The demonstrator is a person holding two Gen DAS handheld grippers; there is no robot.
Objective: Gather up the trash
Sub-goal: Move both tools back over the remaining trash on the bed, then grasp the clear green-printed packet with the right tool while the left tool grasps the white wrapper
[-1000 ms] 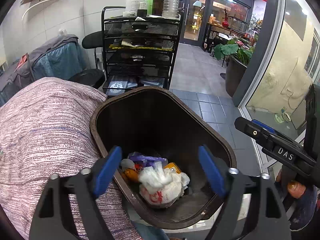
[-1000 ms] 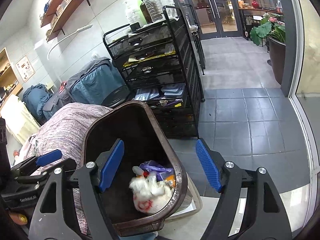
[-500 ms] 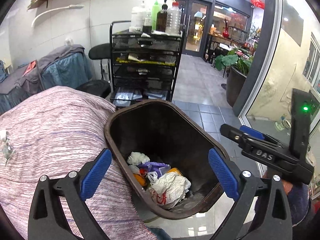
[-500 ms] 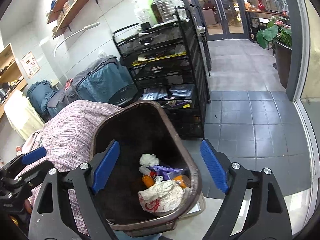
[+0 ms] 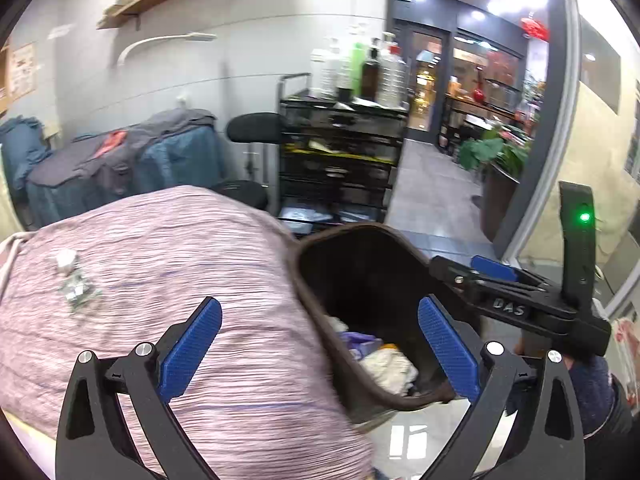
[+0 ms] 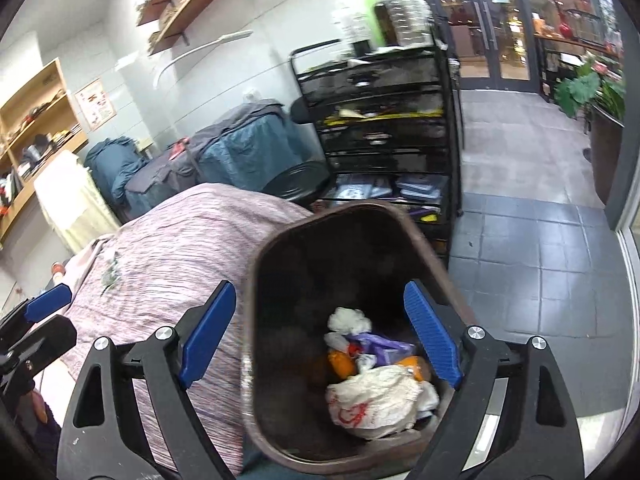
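Observation:
A brown trash bin stands against a bed, and in it lie a crumpled white bag with red print, a white tissue ball, a purple wrapper and an orange piece. My right gripper hovers above the bin, its jaws opening with nothing gripped. My left gripper is wide open and empty over the bin's rim and the bed cover. A small crumpled silvery scrap lies on the cover to its left. Each view shows the other gripper at its edge.
A pink striped bed cover fills the left. Behind the bin stand a black mesh trolley topped with bottles, a black stool and blue-covered furniture. Grey tiled floor runs right to a potted plant and glass doors.
Both grippers have drawn back from the bin and risen, and their jaws have widened. The left view has swung left over the bed cover, bringing the silvery scrap into sight.

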